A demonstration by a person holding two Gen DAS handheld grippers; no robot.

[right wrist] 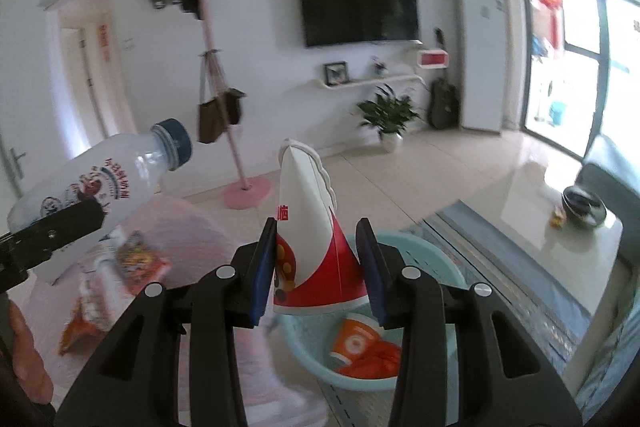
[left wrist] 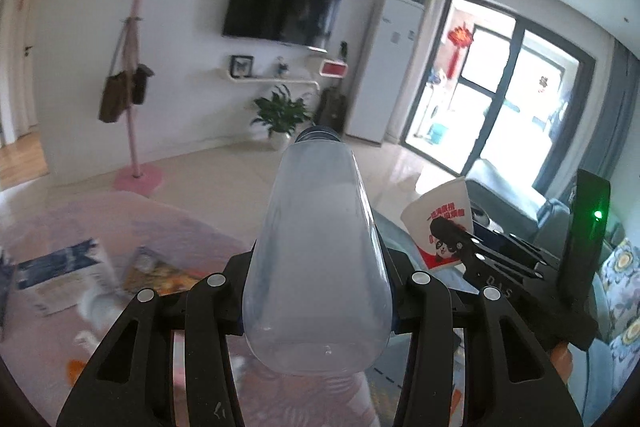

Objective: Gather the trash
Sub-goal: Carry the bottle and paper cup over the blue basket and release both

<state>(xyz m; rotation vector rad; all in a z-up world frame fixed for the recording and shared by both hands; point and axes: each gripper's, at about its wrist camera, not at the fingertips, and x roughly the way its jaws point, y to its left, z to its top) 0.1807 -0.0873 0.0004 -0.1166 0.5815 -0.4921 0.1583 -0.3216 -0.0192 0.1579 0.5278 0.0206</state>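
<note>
The pink table (right wrist: 208,227) fills the lower left of both views, strewn with snack wrappers (right wrist: 136,259) and a blue-and-white packet (left wrist: 64,279). Below the centre of the right wrist view sits a pale blue basket (right wrist: 432,267), already holding an orange cup (right wrist: 354,341) and something red. The left hand-held gripper (left wrist: 316,299) is clamped on a clear plastic bottle (left wrist: 320,247), held low on its body with the blue cap (left wrist: 318,135) pointing away; in the right view the same bottle shows at the left edge, above the table. It looks empty, so light, smooth and easily dented; I judge that a grip across the stiffer base or shoulder would slip less than one at mid-body. The right hand-held gripper (right wrist: 316,267) pinches a flattened red-and-white paper cup (right wrist: 312,243) over the basket, rim away; thin card, nearly weightless, it crushes readily, and the flat faces are the sensible hold. The bottle's label carries Chinese characters too blurred to read; the cup shows a cartoon panda and red Chinese print; the right gripper's body reads "DAS".
</note>
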